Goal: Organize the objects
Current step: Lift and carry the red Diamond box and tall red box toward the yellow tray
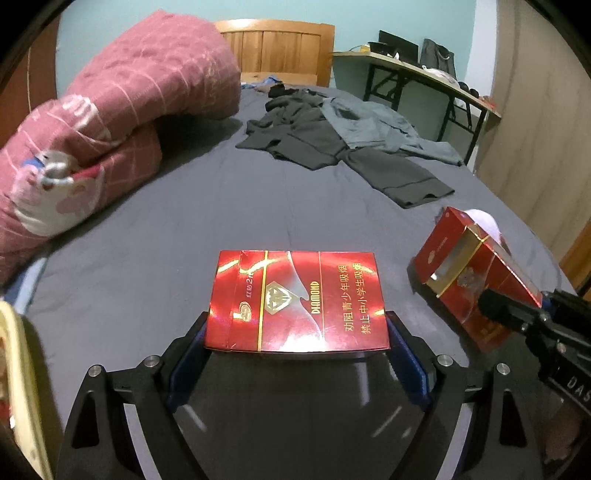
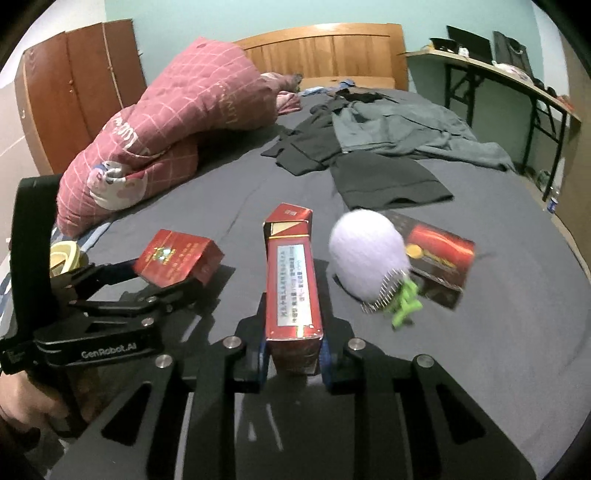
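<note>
Here grey bed sheet (image 1: 184,221), pink quilt (image 1: 110,110), wooden headboard (image 2: 325,48), teal wall (image 2: 166,22)

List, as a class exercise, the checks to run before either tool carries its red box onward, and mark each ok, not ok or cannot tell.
1. Left tool grips the flat red box across its width: ok.
2. Right tool is shut on the narrow red box, held edge-up: ok.
3. The two held boxes are apart: ok.
4. Both boxes lifted off the grey bedsheet: cannot tell.
5. Fluffy white ball and dark red box lie clear of the right tool: ok.
6. Drop-off spot in view: cannot tell.
</note>
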`<move>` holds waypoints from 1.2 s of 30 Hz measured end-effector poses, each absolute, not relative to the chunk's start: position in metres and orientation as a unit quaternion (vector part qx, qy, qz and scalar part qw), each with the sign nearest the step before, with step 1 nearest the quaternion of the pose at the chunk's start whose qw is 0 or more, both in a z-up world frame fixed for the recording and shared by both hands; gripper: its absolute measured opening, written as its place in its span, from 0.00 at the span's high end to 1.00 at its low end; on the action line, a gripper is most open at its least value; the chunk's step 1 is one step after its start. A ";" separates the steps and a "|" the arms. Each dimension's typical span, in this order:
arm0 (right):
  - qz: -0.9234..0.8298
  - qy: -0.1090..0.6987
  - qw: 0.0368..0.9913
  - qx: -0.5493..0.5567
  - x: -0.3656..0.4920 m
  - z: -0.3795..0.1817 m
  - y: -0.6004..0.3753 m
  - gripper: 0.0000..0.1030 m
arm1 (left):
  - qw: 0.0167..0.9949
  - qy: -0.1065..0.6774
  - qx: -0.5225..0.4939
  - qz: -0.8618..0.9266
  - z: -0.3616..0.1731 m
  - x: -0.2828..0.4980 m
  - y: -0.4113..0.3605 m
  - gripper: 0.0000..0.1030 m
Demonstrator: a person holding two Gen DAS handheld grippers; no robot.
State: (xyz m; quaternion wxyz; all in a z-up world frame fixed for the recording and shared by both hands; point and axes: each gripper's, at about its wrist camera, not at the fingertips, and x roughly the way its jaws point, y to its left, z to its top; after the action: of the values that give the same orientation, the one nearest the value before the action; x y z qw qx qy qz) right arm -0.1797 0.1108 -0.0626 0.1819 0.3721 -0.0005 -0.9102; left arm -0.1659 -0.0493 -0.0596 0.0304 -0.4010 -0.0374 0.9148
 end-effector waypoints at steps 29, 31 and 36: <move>-0.929 0.013 0.131 0.345 -0.085 0.034 0.097 0.78 | -0.021 -0.048 -0.345 0.937 0.064 0.002 -0.085 0.15; -0.928 0.015 0.138 0.347 -0.084 0.033 0.088 0.78 | -0.029 -0.052 -0.348 0.936 0.061 0.007 -0.097 0.15; -0.916 0.034 0.171 0.360 -0.080 0.020 0.037 0.78 | -0.057 -0.060 -0.348 0.934 0.056 0.027 -0.137 0.15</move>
State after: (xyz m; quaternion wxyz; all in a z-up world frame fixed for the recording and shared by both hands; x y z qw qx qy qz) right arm -0.0796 0.0368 0.0200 0.1713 0.3603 0.0336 -0.9164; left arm 0.0273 -0.1365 0.0558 -0.0567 -0.3484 -0.0602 0.9337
